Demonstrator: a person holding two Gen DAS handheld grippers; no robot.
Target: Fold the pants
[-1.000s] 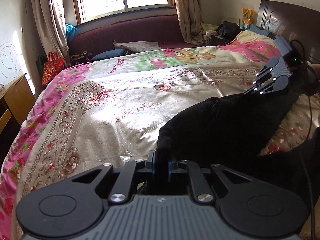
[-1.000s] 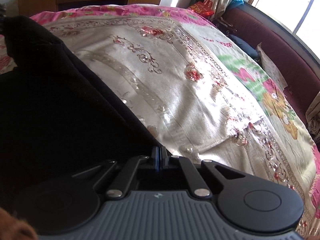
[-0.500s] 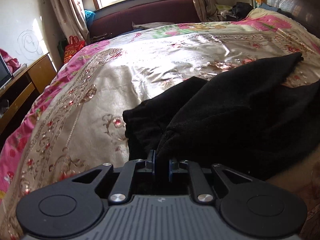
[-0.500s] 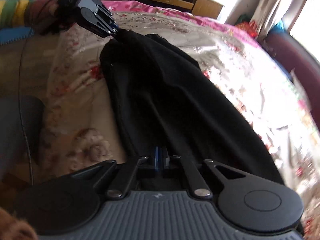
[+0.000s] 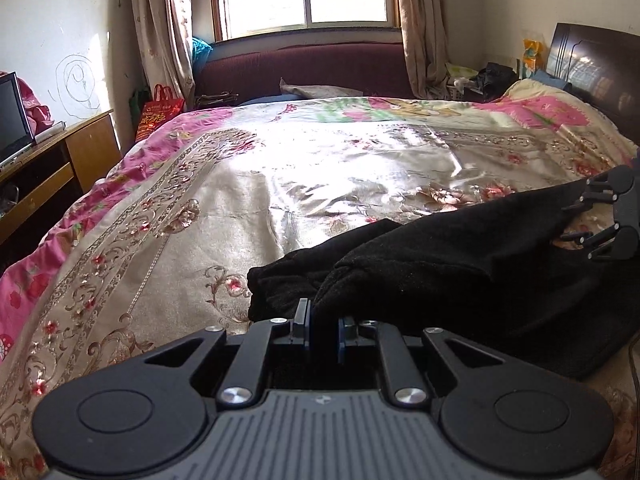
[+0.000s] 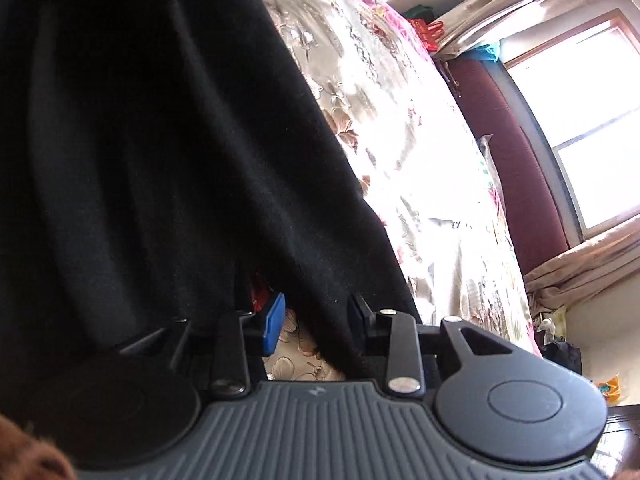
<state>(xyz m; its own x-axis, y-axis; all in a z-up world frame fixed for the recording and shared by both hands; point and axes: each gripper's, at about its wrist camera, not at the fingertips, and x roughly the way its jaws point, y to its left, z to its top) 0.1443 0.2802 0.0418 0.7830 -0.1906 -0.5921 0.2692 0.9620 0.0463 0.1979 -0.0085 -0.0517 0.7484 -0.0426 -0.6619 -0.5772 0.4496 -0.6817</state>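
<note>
With the black pants [image 5: 460,264] doubled on the bed [image 5: 280,184], my left gripper [image 5: 323,330] pinched a fold while my right gripper [image 6: 316,322] was opening, cloth loose between its jaws, and more folds seemed left.

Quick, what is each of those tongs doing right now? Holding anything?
Left tongs: closed, pinching the black pants.
Right tongs: opening; a fold of the pants still lies between them, no longer pinched.

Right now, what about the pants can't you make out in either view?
- Pants: waistband and leg ends indistinguishable, fabric uniformly black; right side cut by the left wrist view's edge.
- Right gripper: jaws opening; the blurred right wrist view hides whether cloth still touches the pads.
</note>
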